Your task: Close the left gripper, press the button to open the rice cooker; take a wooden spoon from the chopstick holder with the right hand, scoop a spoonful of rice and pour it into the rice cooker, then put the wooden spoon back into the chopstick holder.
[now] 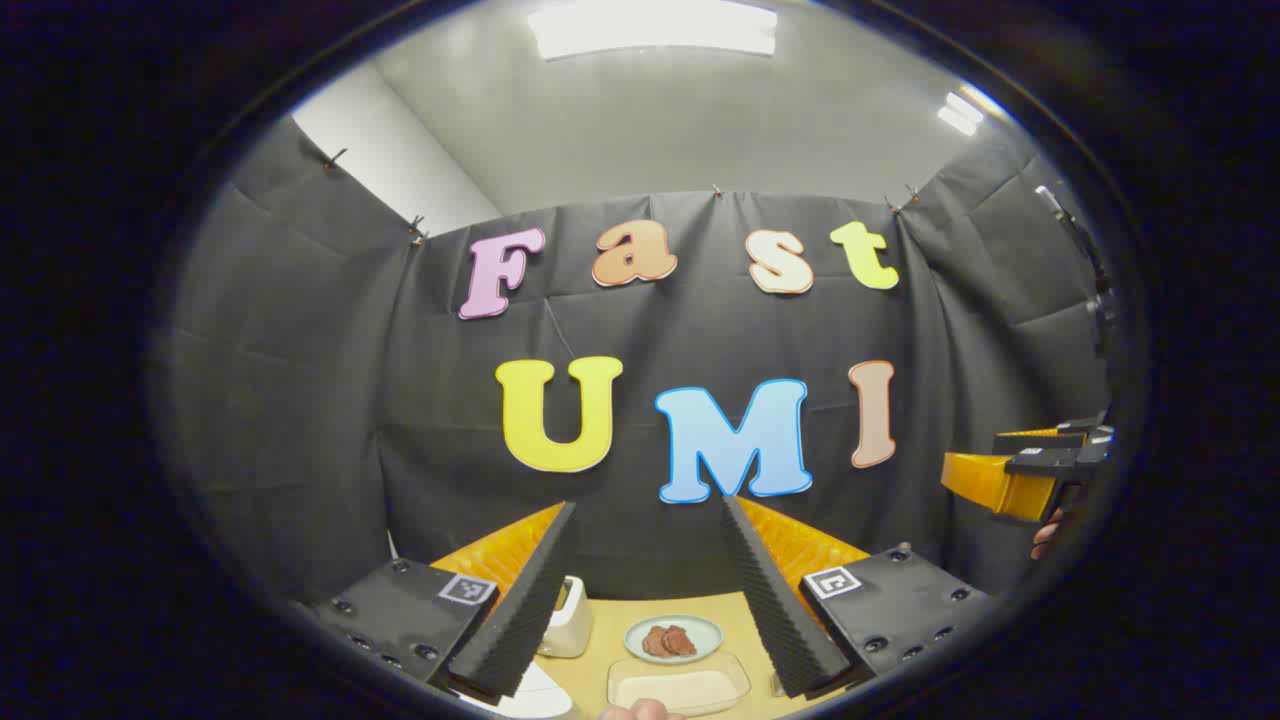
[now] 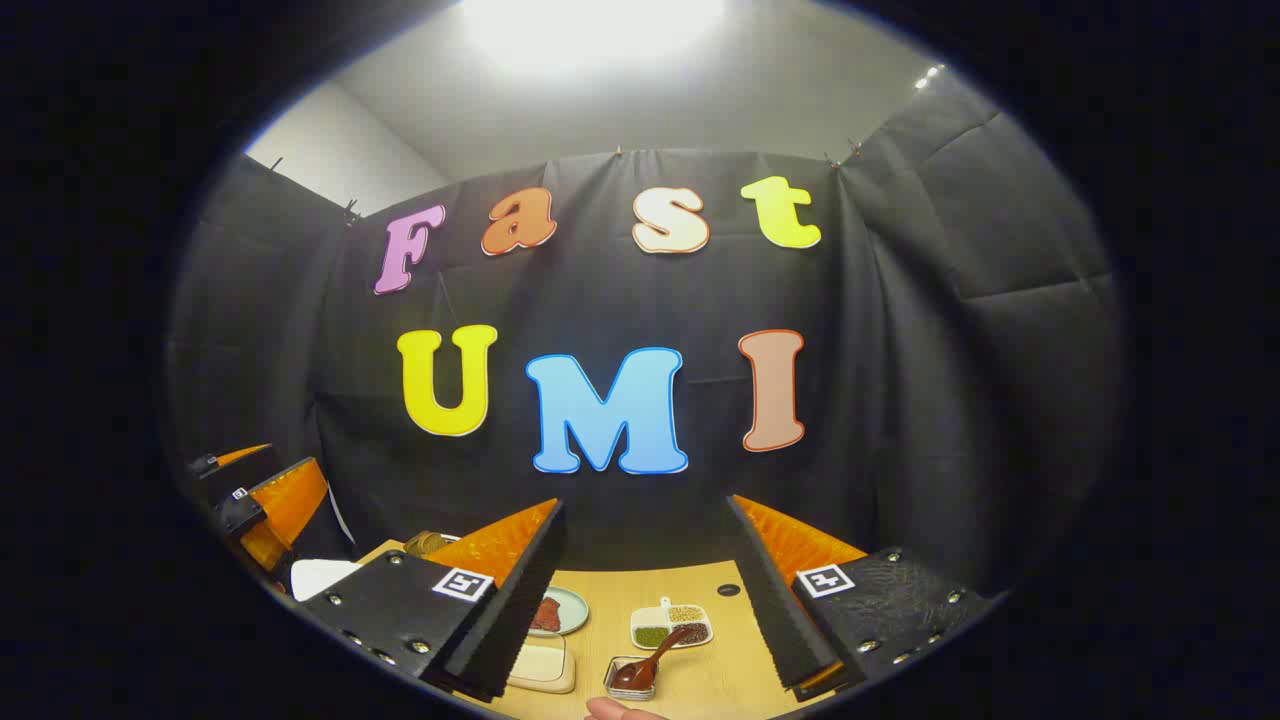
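My left gripper (image 1: 648, 505) is held high and points at the booth wall, open with nothing between its fingers. Under it, low in the left gripper view, a clear tray of white rice (image 1: 680, 690) lies on the wooden table (image 1: 610, 625). My right gripper (image 2: 645, 503) is also raised and open, holding nothing. A dark brown wooden spoon (image 2: 650, 660) rests tilted in a small square holder (image 2: 628, 686) on the table below it. A white rounded body (image 2: 320, 577), perhaps the rice cooker, sits at the left beside the left gripper (image 2: 270, 510). The right gripper (image 1: 1020, 470) appears at the far right.
A plate of reddish-brown food (image 1: 672, 640) lies behind the rice tray (image 2: 540, 665). A small white container (image 1: 565, 620) stands to the left. A divided white dish of beans (image 2: 672, 625) is behind the spoon. A glass jar (image 2: 425, 543) stands at the back left. A fingertip (image 2: 620, 710) shows at the bottom edge.
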A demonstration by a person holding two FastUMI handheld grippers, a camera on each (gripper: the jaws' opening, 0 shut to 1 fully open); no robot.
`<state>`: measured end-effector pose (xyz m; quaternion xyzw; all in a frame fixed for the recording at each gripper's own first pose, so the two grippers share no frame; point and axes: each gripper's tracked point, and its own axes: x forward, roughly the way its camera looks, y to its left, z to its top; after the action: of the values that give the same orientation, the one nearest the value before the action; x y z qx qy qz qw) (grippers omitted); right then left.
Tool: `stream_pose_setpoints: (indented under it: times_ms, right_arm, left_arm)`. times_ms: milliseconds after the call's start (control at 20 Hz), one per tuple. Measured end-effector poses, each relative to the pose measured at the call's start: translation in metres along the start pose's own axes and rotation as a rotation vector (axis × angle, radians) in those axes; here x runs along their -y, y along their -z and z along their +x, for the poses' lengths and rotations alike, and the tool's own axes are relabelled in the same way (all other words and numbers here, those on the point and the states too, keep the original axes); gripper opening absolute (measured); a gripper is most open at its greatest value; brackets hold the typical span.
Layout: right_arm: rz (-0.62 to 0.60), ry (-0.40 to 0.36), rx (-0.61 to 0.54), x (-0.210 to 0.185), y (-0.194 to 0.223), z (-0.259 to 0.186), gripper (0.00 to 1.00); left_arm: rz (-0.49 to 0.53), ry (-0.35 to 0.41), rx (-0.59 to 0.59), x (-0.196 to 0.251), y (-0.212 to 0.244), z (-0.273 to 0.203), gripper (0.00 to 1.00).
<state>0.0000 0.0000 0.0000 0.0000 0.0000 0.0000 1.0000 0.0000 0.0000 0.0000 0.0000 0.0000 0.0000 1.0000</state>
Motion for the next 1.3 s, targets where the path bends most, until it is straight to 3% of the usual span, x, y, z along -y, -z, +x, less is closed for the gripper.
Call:
stream_pose_setpoints:
  times_ms: [50,100,150,750,800,900,1300]
  right_arm:
    - [0.001,-0.006,0.000,0.000,-0.001,0.001,0.95]
    - [0.000,-0.010,0.000,0.002,-0.002,0.004,0.95]
    - [-0.005,-0.014,0.000,0.004,-0.002,0.007,0.95]
    - [0.014,-0.052,-0.015,0.010,0.009,0.028,0.95]
    - [0.013,-0.053,-0.019,0.010,0.010,0.028,0.95]
    - [0.006,-0.055,-0.024,0.008,0.012,0.029,0.95]
    - [-0.005,-0.074,-0.044,-0.002,0.022,0.037,0.95]
  left_arm:
    - [0.007,-0.004,-0.009,0.003,0.004,0.002,1.00]
    - [0.005,-0.010,-0.011,0.004,0.005,0.003,0.89]
    - [-0.003,-0.011,-0.011,0.005,0.004,0.004,0.96]
    - [-0.008,-0.049,-0.018,0.005,0.000,0.020,0.96]
    - [-0.004,-0.052,-0.020,0.003,0.000,0.021,1.00]
    - [-0.003,-0.060,-0.028,-0.001,0.006,0.022,0.96]
    - [0.020,-0.076,-0.033,-0.021,0.029,0.031,1.00]
